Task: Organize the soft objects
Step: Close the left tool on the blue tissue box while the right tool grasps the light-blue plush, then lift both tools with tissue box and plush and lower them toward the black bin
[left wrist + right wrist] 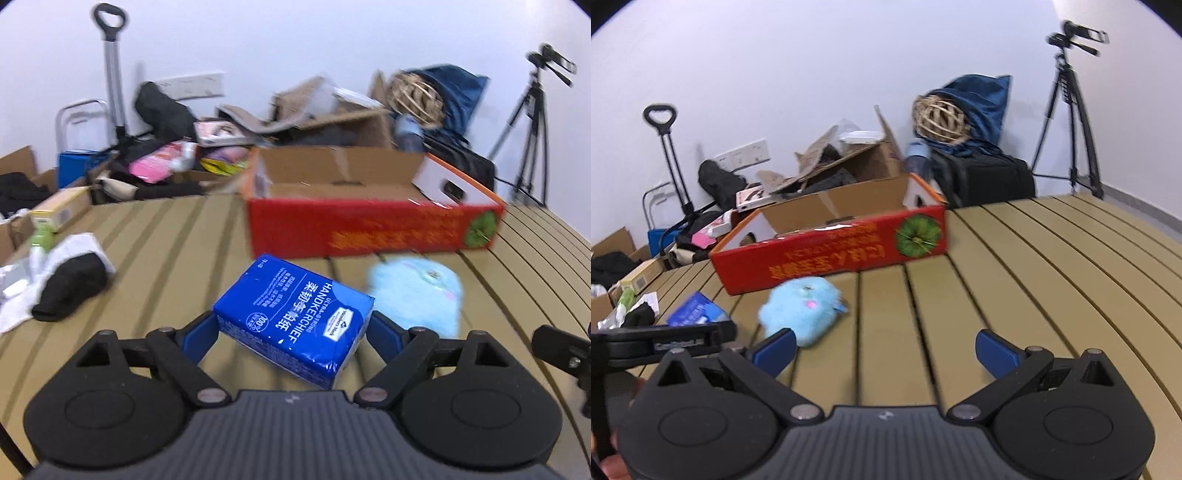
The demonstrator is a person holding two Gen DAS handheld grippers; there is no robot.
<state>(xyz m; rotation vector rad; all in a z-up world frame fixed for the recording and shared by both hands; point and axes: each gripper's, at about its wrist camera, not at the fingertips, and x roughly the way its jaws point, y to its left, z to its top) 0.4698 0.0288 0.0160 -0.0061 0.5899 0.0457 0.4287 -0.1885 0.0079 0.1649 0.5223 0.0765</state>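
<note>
My left gripper (291,336) is shut on a blue handkerchief tissue pack (295,314), its blue pads pressed on the pack's two sides. The pack is tilted, just above the slatted table. A light blue plush toy (417,295) lies right behind it, in front of an open red cardboard box (369,229). In the right wrist view the plush toy (801,310) rests just left of my right gripper (884,350), which is open with only bare table between its fingers. The red box (831,258) stands beyond the plush, and the tissue pack (696,312) shows at the left.
A black cloth on white fabric (66,284) lies at the table's left edge beside a green bottle (40,236). Behind the tan slatted table (1034,277) are piled cardboard boxes, bags and a trolley (110,74). A camera tripod (1071,122) stands at the far right.
</note>
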